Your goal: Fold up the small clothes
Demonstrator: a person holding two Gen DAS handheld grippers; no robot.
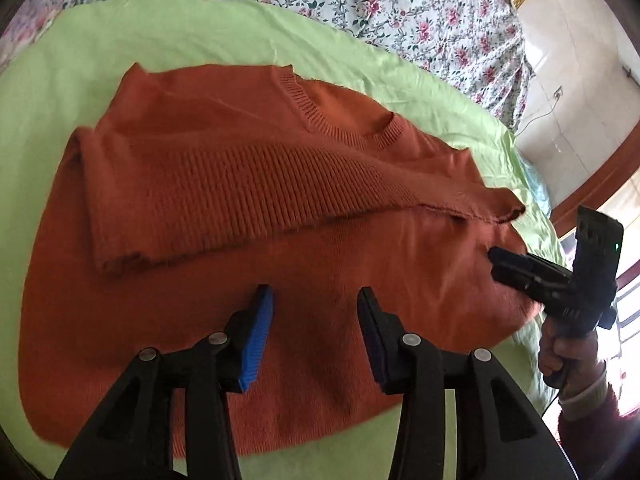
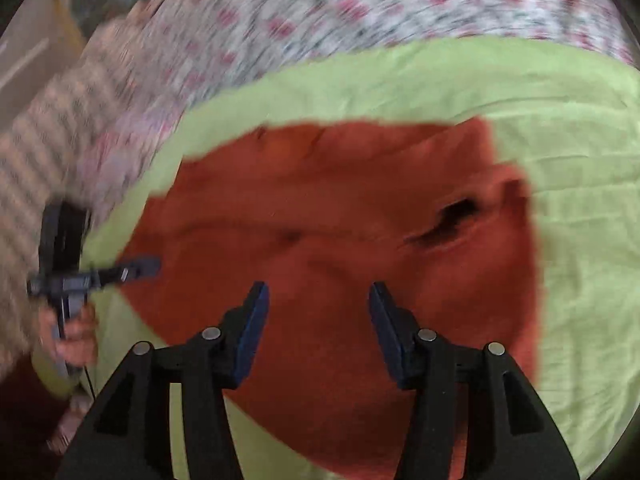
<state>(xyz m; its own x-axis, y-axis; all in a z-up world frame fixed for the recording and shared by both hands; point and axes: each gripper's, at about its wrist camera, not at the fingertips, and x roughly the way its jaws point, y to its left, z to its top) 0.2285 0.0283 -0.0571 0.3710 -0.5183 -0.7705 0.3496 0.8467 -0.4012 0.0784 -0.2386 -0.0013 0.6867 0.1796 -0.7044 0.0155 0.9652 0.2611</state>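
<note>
Knitwear first: orange sweater [image 1: 248,184] lies flat on green sheet [image 1: 180,32], centre of left wrist view, collar at 1 o'clock, one sleeve folded across chest w/ its cuff at 8 o'clock. Looks soft, light, floppy; ribbed knit should give pads decent bite, not slippery, but will sag and drag if lifted by one point. Best hold, I'd judge: hem corners or side seams, both claws at once, pinching both layers.

Left gripper [image 1: 316,300] sits at 6 o'clock over lower body panel, jaws apart, nothing btwn them, not touching fabric as far as I can tell. Right gripper [image 2: 318,296] likewise parted, empty, over sweater in blurred right wrist view; in left view it shows at 3 o'clock by sweater's right edge, person's hand [image 1: 560,352] on its handle.

Edges: sweater's far edge has green margin all round. Floral bedspread [image 1: 400,4] beyond at 12. Bed edge drops off at 3 o'clock, so room there is tight; more room toward 9–12.
</note>
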